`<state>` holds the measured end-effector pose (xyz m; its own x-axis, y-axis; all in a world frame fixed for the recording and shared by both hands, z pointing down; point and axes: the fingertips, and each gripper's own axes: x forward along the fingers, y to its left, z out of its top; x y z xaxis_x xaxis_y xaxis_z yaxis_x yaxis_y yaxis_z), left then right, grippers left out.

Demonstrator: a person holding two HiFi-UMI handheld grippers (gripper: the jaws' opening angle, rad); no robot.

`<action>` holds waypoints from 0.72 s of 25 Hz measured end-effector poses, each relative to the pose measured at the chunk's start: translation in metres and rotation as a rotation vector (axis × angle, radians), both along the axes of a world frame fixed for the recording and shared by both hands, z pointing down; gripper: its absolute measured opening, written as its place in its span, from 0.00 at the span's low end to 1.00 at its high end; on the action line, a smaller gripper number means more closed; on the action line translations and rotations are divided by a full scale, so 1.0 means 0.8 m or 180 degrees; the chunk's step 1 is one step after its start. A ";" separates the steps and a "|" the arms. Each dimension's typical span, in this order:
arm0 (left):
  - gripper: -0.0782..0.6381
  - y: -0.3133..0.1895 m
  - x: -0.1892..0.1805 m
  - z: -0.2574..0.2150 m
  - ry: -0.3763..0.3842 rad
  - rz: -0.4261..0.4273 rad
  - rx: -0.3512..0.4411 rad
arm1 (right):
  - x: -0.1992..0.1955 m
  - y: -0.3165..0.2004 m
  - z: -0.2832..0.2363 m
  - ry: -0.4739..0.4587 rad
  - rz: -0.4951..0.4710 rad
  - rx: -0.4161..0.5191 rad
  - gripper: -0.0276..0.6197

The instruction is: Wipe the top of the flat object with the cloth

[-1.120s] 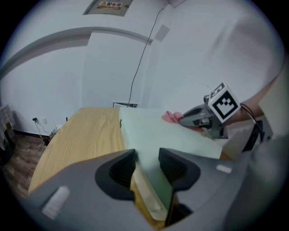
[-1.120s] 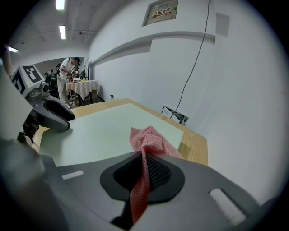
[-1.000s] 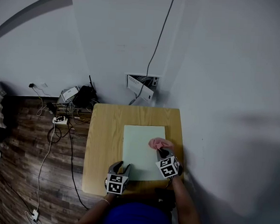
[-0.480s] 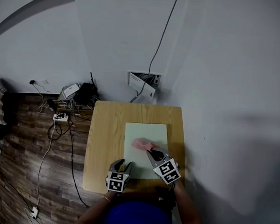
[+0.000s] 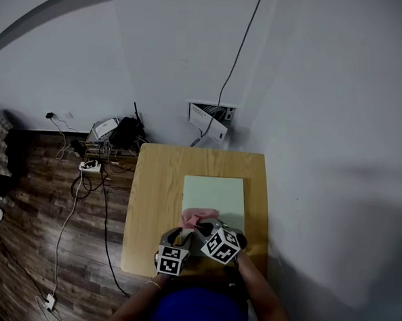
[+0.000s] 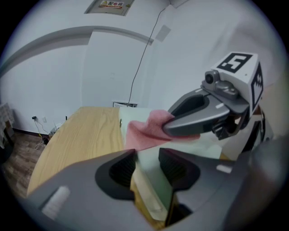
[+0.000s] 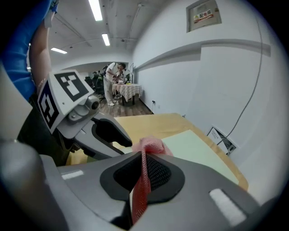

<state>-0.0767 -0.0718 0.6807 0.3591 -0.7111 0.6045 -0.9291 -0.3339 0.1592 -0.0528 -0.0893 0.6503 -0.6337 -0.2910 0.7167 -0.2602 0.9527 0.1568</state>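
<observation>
Cloth [image 7: 151, 146] in rt gripper [image 7: 144, 156], lt gripper [image 6: 148, 155] clamps board [image 6: 153, 186], head view unclear

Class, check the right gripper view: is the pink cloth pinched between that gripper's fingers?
Yes, the pink cloth runs down between the closed fingers of the right gripper.

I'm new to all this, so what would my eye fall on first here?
The pink cloth, pinched in the right hand-held gripper, hangs over the near-left part of a pale green board on a wooden table. Right beside it, the left hand-held gripper clamps that board's near edge.
</observation>
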 end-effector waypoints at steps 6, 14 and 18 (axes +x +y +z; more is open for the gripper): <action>0.34 -0.001 0.001 0.001 -0.0021 0.0011 0.0009 | -0.018 0.004 0.036 0.0477 -0.0345 0.0093 0.07; 0.34 0.000 0.000 0.000 -0.0042 0.0013 0.0028 | -0.020 0.005 0.037 0.0355 -0.0284 0.0012 0.07; 0.34 -0.001 -0.001 0.001 -0.0035 0.0013 0.0031 | -0.021 0.004 0.038 0.0339 -0.0220 0.0053 0.07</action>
<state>-0.0777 -0.0727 0.6818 0.3552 -0.7155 0.6015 -0.9294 -0.3390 0.1456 -0.0698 -0.0863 0.6807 -0.5733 -0.2618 0.7764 -0.1752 0.9648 0.1960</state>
